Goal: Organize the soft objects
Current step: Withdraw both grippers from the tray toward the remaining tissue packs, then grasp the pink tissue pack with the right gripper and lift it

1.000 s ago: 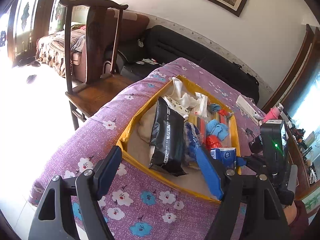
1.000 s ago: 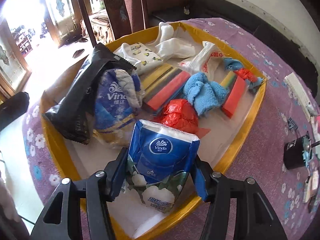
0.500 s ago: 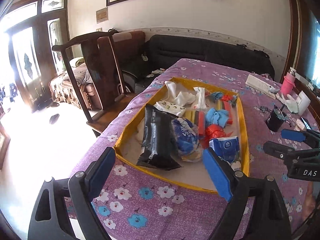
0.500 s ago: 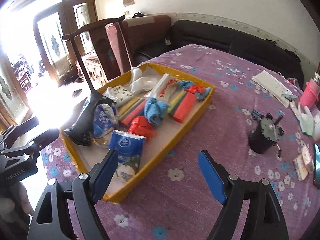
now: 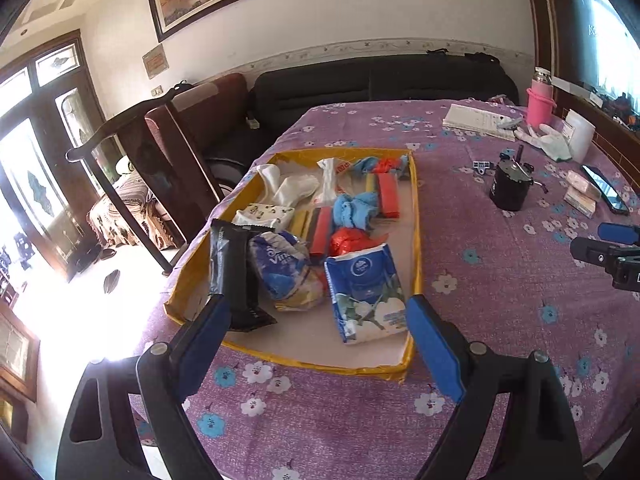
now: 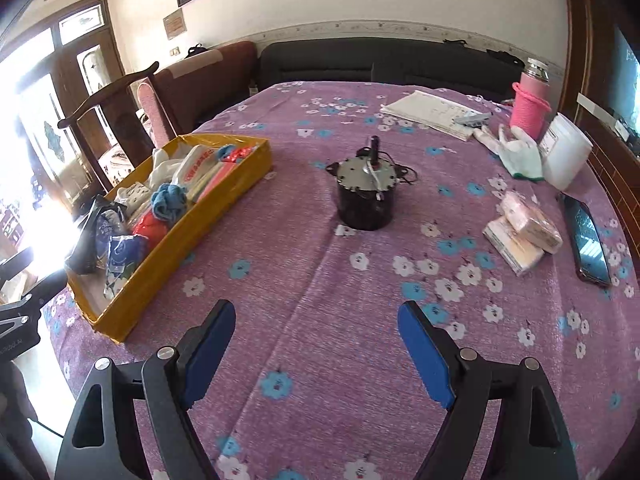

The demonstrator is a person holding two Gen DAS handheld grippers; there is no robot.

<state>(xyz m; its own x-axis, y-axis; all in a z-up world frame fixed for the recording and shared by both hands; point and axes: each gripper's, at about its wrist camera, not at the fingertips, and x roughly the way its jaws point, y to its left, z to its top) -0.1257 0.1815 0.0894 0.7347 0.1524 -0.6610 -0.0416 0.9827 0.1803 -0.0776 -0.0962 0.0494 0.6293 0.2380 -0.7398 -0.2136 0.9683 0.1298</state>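
Observation:
A yellow tray (image 5: 416, 216) (image 6: 224, 196) on the purple flowered tablecloth holds soft items: a blue Vinda tissue pack (image 5: 366, 292), a second tissue pack (image 5: 280, 268), a black packet (image 5: 230, 272), a blue cloth (image 5: 356, 208), a red bag (image 5: 348, 240), sponges (image 5: 388, 196) and white cloths (image 5: 288, 184). My left gripper (image 5: 318, 340) hangs open above the tray's near edge, nothing between its fingers. My right gripper (image 6: 316, 344) stands open over bare tablecloth to the tray's right, holding nothing. Its tip (image 5: 616, 232) shows in the left wrist view.
A black round motor (image 6: 366, 196) stands mid-table. Farther right lie two small tissue packs (image 6: 520, 232), a phone (image 6: 588, 240), a white glove (image 6: 516, 152), papers (image 6: 432, 114), a pink flask (image 6: 530, 100) and a white jar (image 6: 566, 152). A wooden chair (image 5: 132, 160) stands left of the table.
My right gripper let go of the blue Vinda pack, which now lies in the tray, and swung right over the table. My left gripper drew back from the tray and levelled.

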